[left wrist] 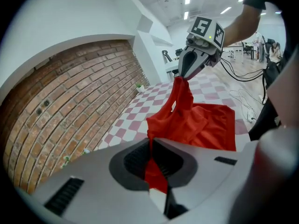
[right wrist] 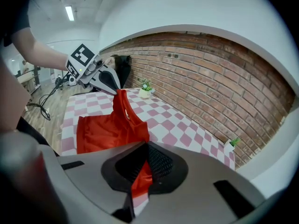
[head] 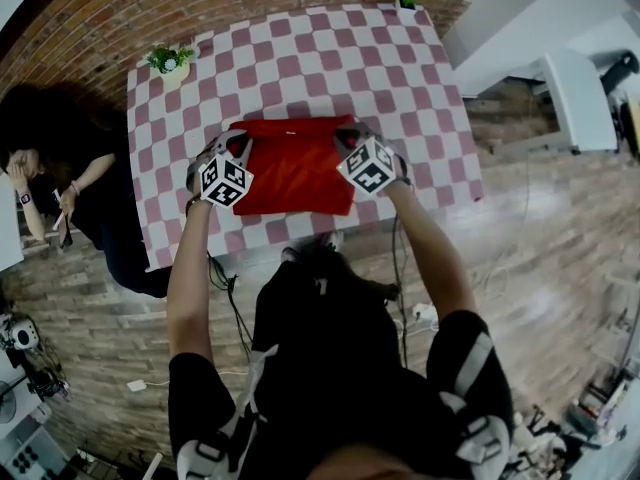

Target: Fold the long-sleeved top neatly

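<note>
A red long-sleeved top (head: 292, 173) lies on the pink-and-white checked table (head: 300, 68), its far edge lifted at both ends. My left gripper (head: 238, 142) is shut on the top's left far corner; red cloth (left wrist: 156, 171) fills the gap between its jaws. At the right far corner my right gripper (head: 346, 134) is likewise shut, with cloth (right wrist: 142, 176) pinched between its jaws. In the left gripper view the right gripper (left wrist: 183, 77) holds up a peak of the top (left wrist: 198, 120). The right gripper view shows the left gripper (right wrist: 115, 89) doing the same with the top (right wrist: 110, 127).
A small potted plant (head: 170, 63) stands at the table's far left corner, another (head: 407, 0) at the far right corner. A person (head: 60, 183) sits at the table's left side. White furniture (head: 580, 98) stands to the right. Cables (head: 235, 318) trail on the floor.
</note>
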The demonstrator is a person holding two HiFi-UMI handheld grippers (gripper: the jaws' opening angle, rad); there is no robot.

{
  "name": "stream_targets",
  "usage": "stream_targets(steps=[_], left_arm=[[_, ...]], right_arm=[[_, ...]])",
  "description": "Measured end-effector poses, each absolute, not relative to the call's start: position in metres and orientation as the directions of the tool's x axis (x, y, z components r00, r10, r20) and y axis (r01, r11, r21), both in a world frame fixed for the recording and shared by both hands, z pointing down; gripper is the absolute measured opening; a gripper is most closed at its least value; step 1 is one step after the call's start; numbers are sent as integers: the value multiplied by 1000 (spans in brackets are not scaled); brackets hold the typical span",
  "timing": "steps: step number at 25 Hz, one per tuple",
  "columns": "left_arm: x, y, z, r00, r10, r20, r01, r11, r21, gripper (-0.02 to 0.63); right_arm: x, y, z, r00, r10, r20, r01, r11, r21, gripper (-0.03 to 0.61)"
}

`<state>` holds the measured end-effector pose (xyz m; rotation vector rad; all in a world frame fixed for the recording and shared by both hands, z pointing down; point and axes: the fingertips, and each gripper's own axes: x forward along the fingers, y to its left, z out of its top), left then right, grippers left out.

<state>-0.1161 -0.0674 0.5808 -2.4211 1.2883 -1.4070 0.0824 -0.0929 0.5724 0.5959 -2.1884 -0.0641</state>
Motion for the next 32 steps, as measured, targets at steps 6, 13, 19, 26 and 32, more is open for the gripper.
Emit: stream_targets(steps=[6, 13, 19, 26, 32], left_arm=[[-113, -23, 601, 251, -702, 666, -615, -647, -450, 23], [-104, 20, 632, 279, -676, 682, -579, -685, -442, 25], [-105, 49, 653, 287, -655, 698, -574, -702, -422, 25], [-98, 76, 683, 296, -623, 724, -618, -703, -352, 25], [-97, 91, 704, 297, -581, 758, -623, -719, -307, 25]], right_arm=[[85, -47, 596, -500, -434, 749, -413, 880, 234, 14], [93, 9, 629, -468, -415, 780, -412, 884, 223, 14], [93, 44, 649, -446, -394, 804, -410, 888, 207, 14], [98, 69, 679, -433, -362, 825, -418, 892, 172, 14], [101, 82, 697, -427, -325, 844, -408, 902, 141, 14]])
